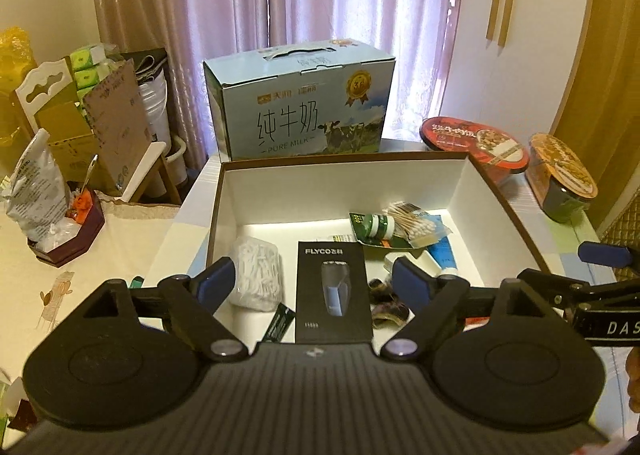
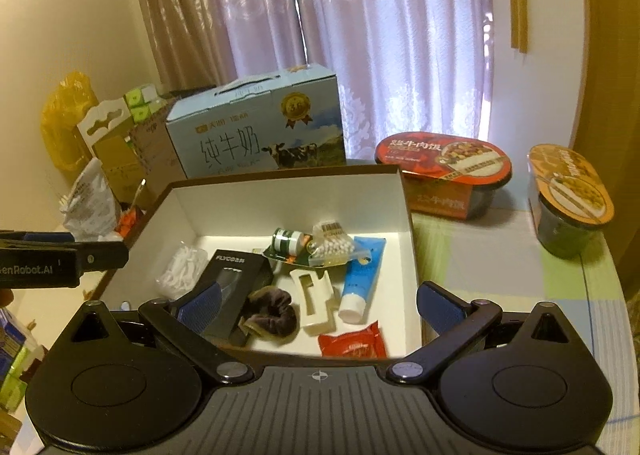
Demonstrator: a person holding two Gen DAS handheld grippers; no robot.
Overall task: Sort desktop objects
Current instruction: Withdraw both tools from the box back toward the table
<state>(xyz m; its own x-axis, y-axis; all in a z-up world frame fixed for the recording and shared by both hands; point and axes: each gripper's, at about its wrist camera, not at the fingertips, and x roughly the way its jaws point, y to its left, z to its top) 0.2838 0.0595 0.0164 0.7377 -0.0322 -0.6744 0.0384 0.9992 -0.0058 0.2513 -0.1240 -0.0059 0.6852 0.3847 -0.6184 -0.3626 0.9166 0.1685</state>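
Note:
A white-lined open box (image 1: 460, 191) (image 2: 404, 215) holds the sorted items: a black FLYCO shaver box (image 1: 332, 291) (image 2: 236, 283), a bag of white floss picks (image 1: 256, 275) (image 2: 180, 267), cotton swabs (image 1: 416, 225) (image 2: 332, 247), a green bottle (image 1: 376, 225) (image 2: 288, 241), a blue tube (image 1: 442, 253) (image 2: 362, 275), a dark scrunchie (image 2: 272, 313), a white holder (image 2: 316, 299) and a red packet (image 2: 352, 341). My left gripper (image 1: 312, 283) is open and empty above the box's near side. My right gripper (image 2: 320, 305) is open and empty above the box's near edge.
A blue milk carton (image 1: 300, 107) (image 2: 260, 131) stands behind the box. A red meal bowl (image 1: 476, 147) (image 2: 448, 175) and an orange-lidded bowl (image 1: 564, 175) (image 2: 568, 199) sit at the right. A small maroon box with a bag (image 1: 68, 239) is at the left.

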